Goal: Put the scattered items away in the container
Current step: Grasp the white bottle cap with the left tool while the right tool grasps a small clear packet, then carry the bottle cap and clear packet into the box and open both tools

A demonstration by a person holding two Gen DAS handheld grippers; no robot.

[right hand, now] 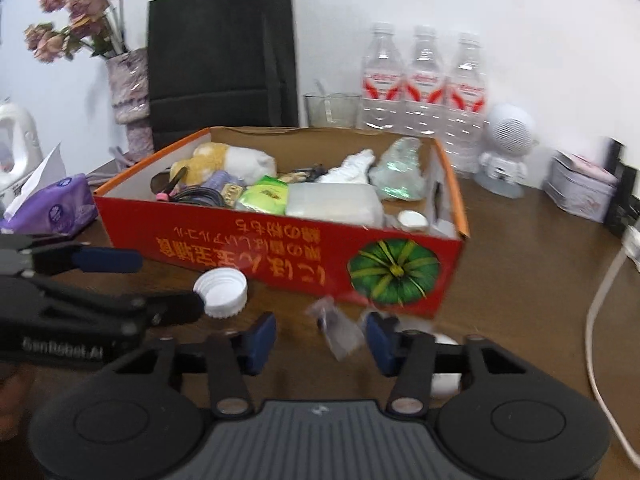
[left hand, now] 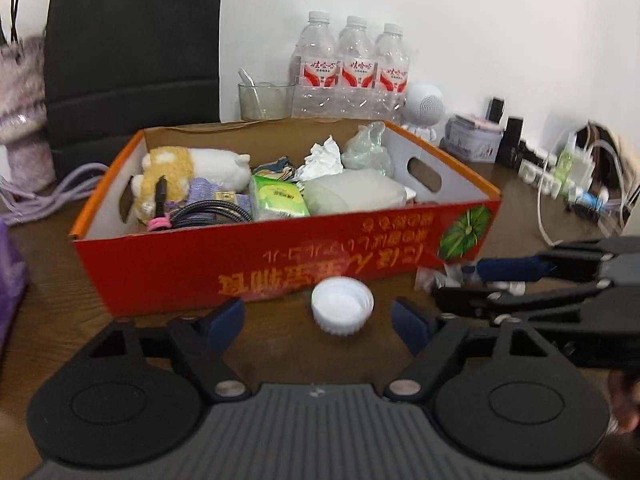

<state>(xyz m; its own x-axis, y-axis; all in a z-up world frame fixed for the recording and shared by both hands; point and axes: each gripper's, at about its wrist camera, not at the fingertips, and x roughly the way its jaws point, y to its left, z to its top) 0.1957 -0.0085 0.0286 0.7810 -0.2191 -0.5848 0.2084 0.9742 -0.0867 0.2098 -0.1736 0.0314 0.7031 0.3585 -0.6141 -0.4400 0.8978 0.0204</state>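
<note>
- The left gripper (left hand: pixel 318 316) stood open around a white bottle cap (left hand: pixel 342 310) on the table (left hand: pixel 60 280), pads clear of it.
- The right gripper (right hand: pixel 321 338) stood open astride a small clear packet (right hand: pixel 336 330).
- Both lay beside the red box's (left hand: pixel 280 264) front wall.

My table (left hand: pixel 60 288) is dark wood-grain with a dull sheen. The box (left hand: pixel 280 256) is cardboard: glossy red print outside, raw brown and white inside. The bottle cap (left hand: pixel 342 310) before it is smooth white plastic, ribbed round its edge. Inside lie a fuzzy plush toy (left hand: pixel 192 168), crumpled white paper (left hand: pixel 322 158) and a shiny green tissue pack (left hand: pixel 280 198). My left gripper (left hand: pixel 318 320) is matt black plastic with blue rubbery pads (left hand: pixel 226 320). The small wrapper (right hand: pixel 340 330) is clear, crinkled film.
</note>
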